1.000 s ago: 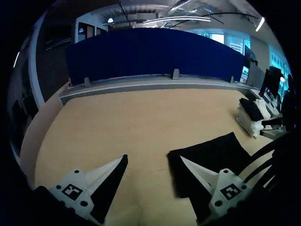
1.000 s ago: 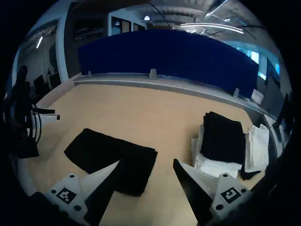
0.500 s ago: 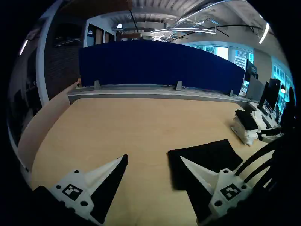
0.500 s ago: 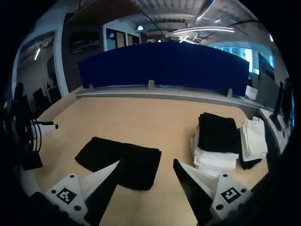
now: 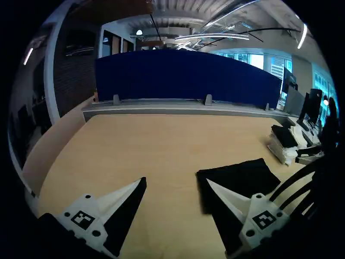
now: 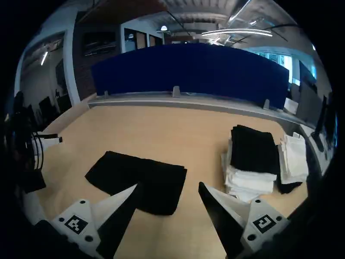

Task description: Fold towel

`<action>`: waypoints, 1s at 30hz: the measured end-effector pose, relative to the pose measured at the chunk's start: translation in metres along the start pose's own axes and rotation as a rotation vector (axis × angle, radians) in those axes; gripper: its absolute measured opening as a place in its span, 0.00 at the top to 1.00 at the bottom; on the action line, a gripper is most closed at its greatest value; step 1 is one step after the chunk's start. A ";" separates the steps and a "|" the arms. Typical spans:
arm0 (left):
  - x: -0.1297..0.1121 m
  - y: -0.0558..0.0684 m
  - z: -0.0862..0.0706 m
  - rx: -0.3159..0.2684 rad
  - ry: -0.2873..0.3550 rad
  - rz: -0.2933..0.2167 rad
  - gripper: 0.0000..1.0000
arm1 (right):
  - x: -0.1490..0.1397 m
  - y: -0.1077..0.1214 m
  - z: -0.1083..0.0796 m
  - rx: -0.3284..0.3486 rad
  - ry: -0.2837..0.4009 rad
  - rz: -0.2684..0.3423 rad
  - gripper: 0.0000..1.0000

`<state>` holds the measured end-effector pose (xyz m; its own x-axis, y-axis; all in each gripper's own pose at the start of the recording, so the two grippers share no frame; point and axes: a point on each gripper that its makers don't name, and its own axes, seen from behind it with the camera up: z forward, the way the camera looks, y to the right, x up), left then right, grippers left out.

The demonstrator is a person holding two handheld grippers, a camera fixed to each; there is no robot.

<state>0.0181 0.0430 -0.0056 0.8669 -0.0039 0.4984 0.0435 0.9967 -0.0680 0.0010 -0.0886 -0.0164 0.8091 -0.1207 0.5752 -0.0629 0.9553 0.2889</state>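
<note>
Markings: coded tags (image 5: 83,219) on my fingers (image 5: 116,200).
Left gripper (image 5: 175,178): released, empty, hovering over table (image 5: 151,138), by towel (image 5: 237,175).
Right gripper (image 6: 168,184): released, empty, above towel's near edge.

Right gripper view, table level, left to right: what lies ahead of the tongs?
First the flat black towel → stack of folded towels, black on white → pile of white folded towels.

matt black cloth towel (image 6: 138,179), smooth wood-look table (image 6: 172,134)
</note>
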 end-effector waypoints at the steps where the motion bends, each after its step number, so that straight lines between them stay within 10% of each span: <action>1: -0.001 -0.001 -0.002 0.002 0.000 -0.002 0.07 | -0.003 0.000 0.002 0.004 -0.009 -0.004 0.00; 30: -0.045 -0.037 -0.076 0.089 -0.035 -0.017 0.08 | -0.090 -0.005 0.045 0.163 -0.309 -0.201 0.03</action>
<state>0.0149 0.0003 -0.0916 0.8486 -0.0198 0.5287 0.0126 0.9998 0.0172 -0.0975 -0.0950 -0.0352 0.6021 -0.3998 0.6912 -0.0332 0.8523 0.5220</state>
